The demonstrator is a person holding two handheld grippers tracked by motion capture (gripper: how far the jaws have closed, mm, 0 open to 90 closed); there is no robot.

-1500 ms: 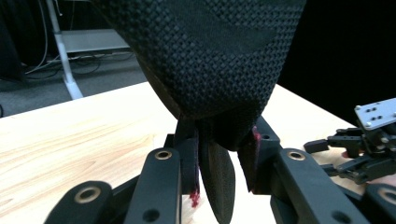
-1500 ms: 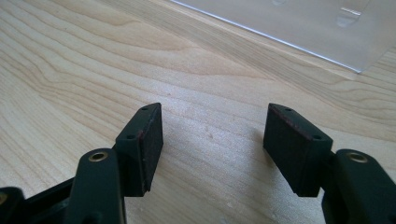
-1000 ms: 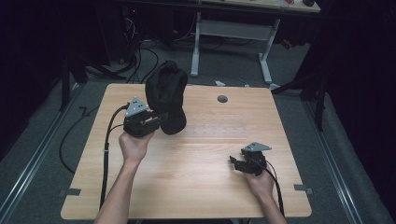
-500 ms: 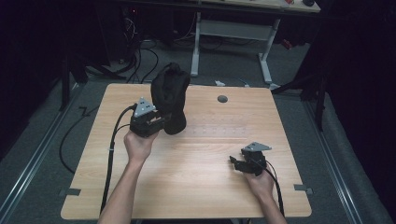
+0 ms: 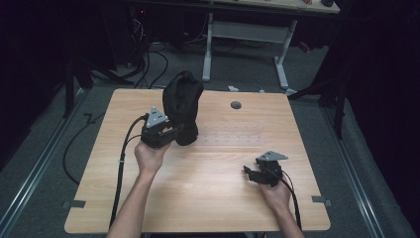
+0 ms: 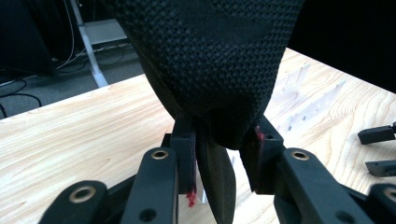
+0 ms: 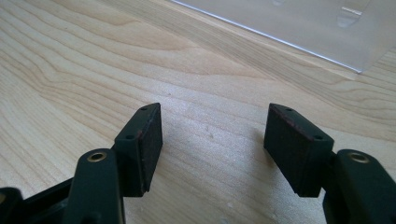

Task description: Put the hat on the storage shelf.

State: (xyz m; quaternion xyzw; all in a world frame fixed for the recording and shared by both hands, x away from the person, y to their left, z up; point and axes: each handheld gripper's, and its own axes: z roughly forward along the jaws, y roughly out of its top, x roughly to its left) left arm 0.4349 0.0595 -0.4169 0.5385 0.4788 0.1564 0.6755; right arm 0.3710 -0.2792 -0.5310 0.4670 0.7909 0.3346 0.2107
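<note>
High view: wooden table (image 5: 198, 198) seen whole, left gripper (image 5: 171, 135) raised over its near-left part, right gripper (image 5: 253, 174) low near the right edge, well apart from the other. Black fabric object (image 5: 182, 106), perhaps a cap or pouch though too dark to name, standing up from the left gripper's tip and leaning away from the hand (image 5: 148, 157). Grey three-cornered plates on both tools, cables trailing back along the forearms. Small dark round disc (image 5: 236, 105) set in the tabletop beyond both tools.

Left gripper view, closer than anything above: coarse woven weave of the black fabric object (image 6: 210, 60) rising directly ahead of the jaws, its lower edge bunched and pinched between the two pads, a fold hanging down through the gap. Jaws drawn in on the cloth, clamped to it. Red marks on the pads (image 6: 261, 136). Off to the right, jaw tips of the other tool (image 6: 379, 134) over the wood.

Right gripper view: jaws spread wide with bare wood (image 7: 210, 130) between the pads, nothing held. Ahead of the tips, edge of a clear plastic sheet or box (image 7: 299, 23), hardly noticeable from above, lying flat on the table.
</note>
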